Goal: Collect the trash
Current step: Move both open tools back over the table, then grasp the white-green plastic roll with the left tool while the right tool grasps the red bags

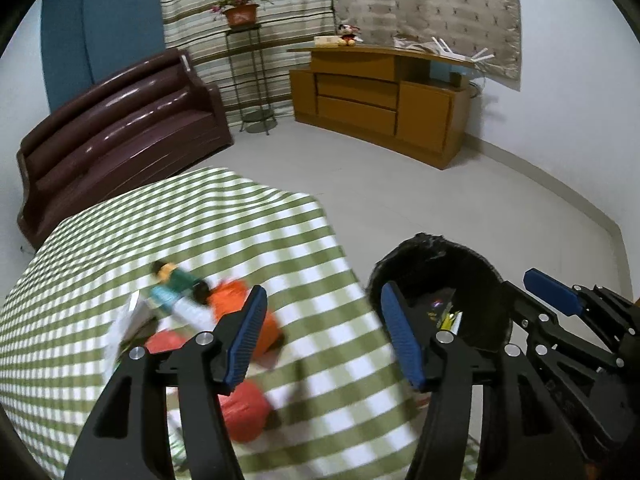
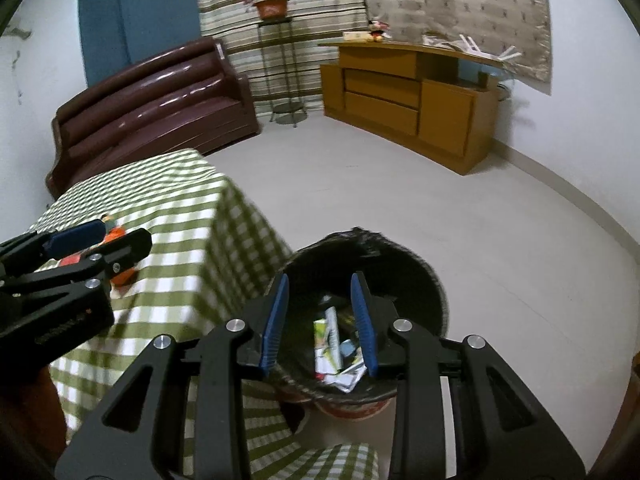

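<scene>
The left gripper [image 1: 324, 336] is being held over the bench [image 1: 168, 232], fingers apart and empty, near the trash [image 1: 224, 312]. The right gripper [image 2: 320, 322] is being held over the bin [image 2: 416, 276], fingers apart, nothing between them.

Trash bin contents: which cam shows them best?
Right wrist. It looks down into the black-lined trash bin, so the wrappers and paper scraps inside show between that gripper's open, empty jaws. The left wrist view catches the bin side-on past the checked tablecloth: mostly dark liner, only a sliver of contents.
</scene>
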